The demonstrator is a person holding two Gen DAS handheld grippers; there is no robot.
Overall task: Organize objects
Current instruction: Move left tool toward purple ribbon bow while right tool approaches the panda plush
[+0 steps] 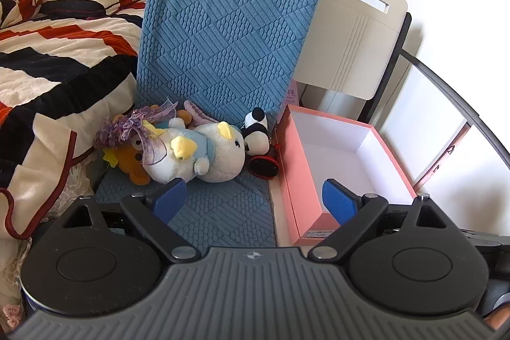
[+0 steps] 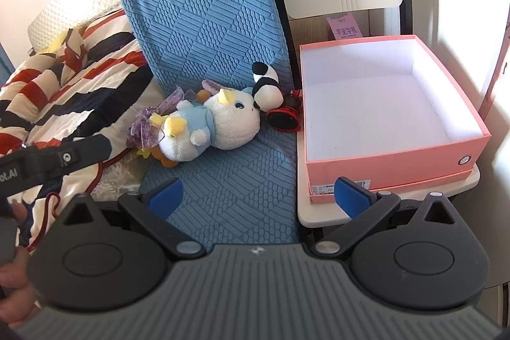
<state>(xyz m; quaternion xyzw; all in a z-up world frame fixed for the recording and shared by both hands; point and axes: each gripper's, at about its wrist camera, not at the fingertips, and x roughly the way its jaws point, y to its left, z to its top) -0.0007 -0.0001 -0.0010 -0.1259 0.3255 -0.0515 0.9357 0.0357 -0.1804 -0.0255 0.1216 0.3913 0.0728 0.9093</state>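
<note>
A pile of plush toys lies on the blue textured chair seat: a white and light-blue penguin plush, a small panda plush, an orange bear plush under purple ribbon, and a black-and-red toy. An open pink box with a white inside stands empty to their right. My left gripper is open and empty, just short of the toys. My right gripper is open and empty, farther back.
A striped red, black and cream blanket lies on the left. The box rests on a cream chair whose back stands behind it. The left gripper's body and a hand show at the right view's left edge.
</note>
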